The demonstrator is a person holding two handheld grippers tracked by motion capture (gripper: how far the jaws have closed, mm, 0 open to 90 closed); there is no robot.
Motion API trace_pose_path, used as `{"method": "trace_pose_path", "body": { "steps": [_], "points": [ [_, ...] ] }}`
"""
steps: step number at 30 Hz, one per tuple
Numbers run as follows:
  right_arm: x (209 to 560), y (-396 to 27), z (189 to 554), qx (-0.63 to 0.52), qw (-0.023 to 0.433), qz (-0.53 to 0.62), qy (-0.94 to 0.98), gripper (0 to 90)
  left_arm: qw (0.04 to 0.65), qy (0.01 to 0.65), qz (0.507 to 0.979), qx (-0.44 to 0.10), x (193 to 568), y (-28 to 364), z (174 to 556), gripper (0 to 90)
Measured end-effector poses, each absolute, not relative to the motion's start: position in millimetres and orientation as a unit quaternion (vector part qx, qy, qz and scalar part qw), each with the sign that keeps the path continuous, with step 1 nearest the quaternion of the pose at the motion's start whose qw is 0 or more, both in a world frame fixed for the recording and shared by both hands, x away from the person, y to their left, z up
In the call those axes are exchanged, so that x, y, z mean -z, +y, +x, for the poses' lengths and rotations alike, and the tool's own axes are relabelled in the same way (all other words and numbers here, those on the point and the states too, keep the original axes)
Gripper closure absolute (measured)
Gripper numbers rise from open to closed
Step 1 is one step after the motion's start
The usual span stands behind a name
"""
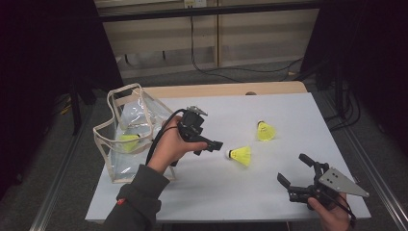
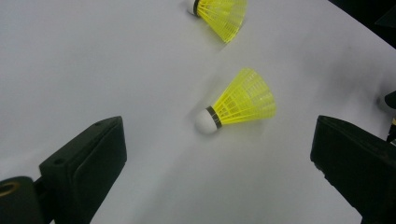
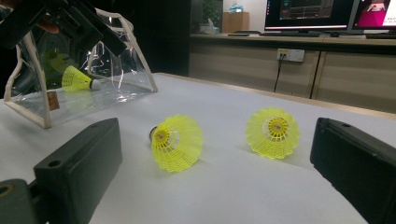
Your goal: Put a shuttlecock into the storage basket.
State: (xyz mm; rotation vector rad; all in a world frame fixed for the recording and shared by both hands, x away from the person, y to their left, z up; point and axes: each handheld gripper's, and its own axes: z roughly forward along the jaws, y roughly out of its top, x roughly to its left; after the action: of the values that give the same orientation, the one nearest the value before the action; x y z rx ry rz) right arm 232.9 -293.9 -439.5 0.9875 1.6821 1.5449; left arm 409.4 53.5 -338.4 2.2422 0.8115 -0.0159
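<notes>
Two yellow shuttlecocks lie on the white table top point(image 1: 216, 192): a near shuttlecock point(image 1: 240, 155) point(image 2: 238, 105) point(image 3: 177, 142) and a far shuttlecock point(image 1: 265, 131) point(image 2: 219, 11) point(image 3: 273, 131). A third shuttlecock point(image 1: 129, 142) point(image 3: 77, 79) lies inside a clear bag point(image 1: 130, 130) point(image 3: 112, 88) at the left. My left gripper point(image 1: 209, 147) point(image 2: 218, 135) is open and points at the near shuttlecock from just to its left, with the white cork end between the jaw lines. My right gripper point(image 1: 294, 169) point(image 3: 217, 130) is open and empty near the front right of the table.
The clear bag has a cream trim and stands open at the table's left edge. The table's wooden back edge point(image 1: 226, 89) runs behind the white sheet. Cables lie on the floor beyond it. In the right gripper view, monitors point(image 3: 308, 14) stand on a counter in the background.
</notes>
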Motion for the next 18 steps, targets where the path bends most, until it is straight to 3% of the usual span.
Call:
{"method": "trace_pose_path", "body": {
  "steps": [18],
  "points": [
    [439.4, -294.1, 232.9, -0.588, 0.321, 0.376, 0.640, 1.9, 0.366, 0.302, 0.880, 0.009, 348.3, 47.1, 409.2, 3.7]
  ]
}}
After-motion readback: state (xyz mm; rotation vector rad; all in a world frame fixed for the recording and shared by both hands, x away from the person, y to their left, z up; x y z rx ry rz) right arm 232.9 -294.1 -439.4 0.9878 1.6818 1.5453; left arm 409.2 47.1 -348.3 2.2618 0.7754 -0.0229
